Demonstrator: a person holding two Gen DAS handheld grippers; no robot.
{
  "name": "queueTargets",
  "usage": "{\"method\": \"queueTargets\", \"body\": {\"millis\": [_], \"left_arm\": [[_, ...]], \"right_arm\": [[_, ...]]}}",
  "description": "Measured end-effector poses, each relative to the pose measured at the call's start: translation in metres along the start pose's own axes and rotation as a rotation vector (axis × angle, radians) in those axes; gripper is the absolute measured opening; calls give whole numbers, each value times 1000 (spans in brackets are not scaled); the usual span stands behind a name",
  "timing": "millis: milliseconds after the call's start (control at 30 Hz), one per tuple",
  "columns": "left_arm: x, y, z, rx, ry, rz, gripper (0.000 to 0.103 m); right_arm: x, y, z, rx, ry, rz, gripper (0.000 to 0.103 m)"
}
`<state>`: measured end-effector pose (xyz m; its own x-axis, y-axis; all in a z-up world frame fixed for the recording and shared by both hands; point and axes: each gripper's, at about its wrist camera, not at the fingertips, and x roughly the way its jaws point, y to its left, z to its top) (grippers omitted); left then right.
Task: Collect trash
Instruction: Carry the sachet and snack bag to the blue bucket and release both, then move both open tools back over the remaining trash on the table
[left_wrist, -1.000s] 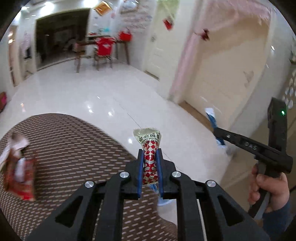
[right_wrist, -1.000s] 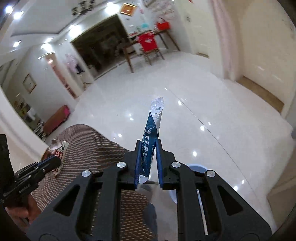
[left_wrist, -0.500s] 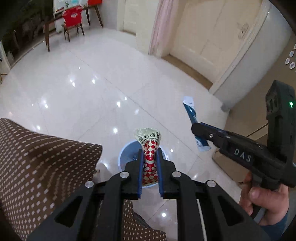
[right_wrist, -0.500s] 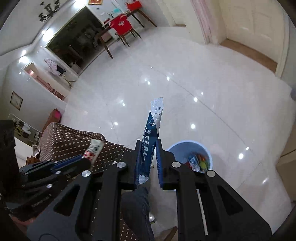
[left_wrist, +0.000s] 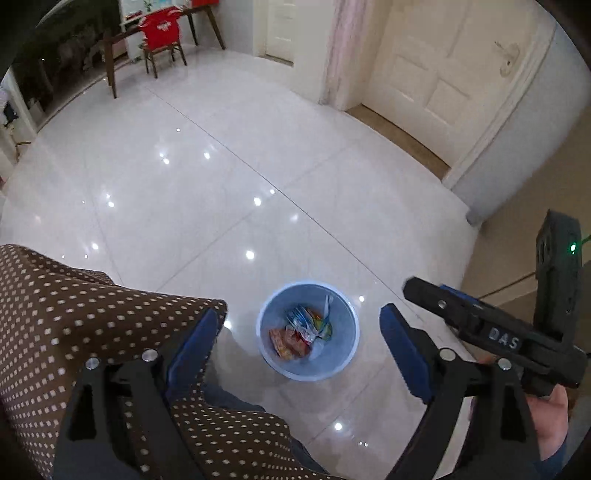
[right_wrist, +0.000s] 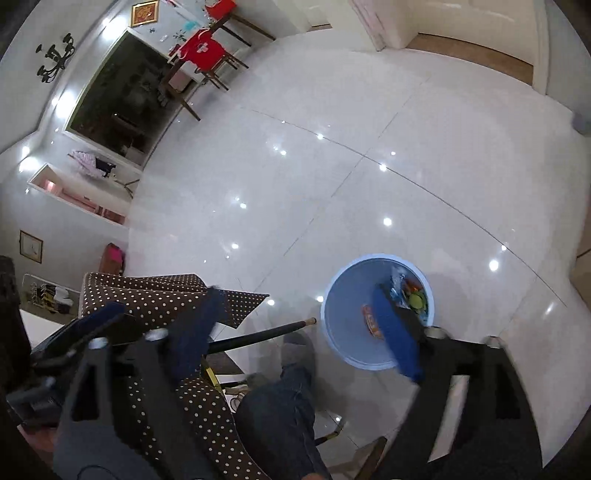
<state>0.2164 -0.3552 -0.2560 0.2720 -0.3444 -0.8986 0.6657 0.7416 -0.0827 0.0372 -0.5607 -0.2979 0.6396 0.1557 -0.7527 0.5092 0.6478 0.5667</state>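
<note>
We hold a two-finger tool in each hand above a glossy white tiled floor (left_wrist: 207, 206). The left tool (left_wrist: 295, 339) stands wide with nothing between its blue pads; its jaws have just been opening. The right tool (right_wrist: 299, 332) is likewise wide and empty, its jaws having just been opening too.

The task's target, a pale blue round trash bin (left_wrist: 343, 354), sits on the floor directly below. In the left wrist view it lies dead centre between the spread fingers, at 12 o'clock from the tool and close in. In the right wrist view the bin (right_wrist: 340, 332) lies at about 1 o'clock, partly behind the right-side finger. Inside it we see a heap of colourful wrappers (left_wrist: 299, 332), red, blue and green. Which pieces are the newest we cannot tell. The bin is round, so it has no long axis to line up with.

We judge this drop finished, and the coming move a lift up and away. The left tool looks the better centred over the bin.

At 9 o'clock a table under a brown dotted cloth (left_wrist: 74, 317) comes near the bin, its corner hanging close to the rim. A trouser leg (right_wrist: 280, 413) stands at 6 o'clock. From 12 to 3 o'clock the floor is open
</note>
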Motion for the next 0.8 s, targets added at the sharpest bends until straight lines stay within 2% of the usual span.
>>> {"method": "queueTargets", "body": {"millis": [167, 367, 533, 800], "left_arm": [[-24, 7, -6, -31, -53, -17, 88], [-63, 10, -18, -23, -131, -21, 88], [-103, 16, -33, -8, -216, -1, 88], [-160, 39, -58, -44, -325, 12, 88]], "right_arm": [[-13, 7, -6, -18, -20, -53, 97], [-38, 35, -16, -58, -64, -51, 97], [-55, 75, -20, -118, -102, -40, 97], [-74, 142, -37, -224, -141, -5, 97]]}}
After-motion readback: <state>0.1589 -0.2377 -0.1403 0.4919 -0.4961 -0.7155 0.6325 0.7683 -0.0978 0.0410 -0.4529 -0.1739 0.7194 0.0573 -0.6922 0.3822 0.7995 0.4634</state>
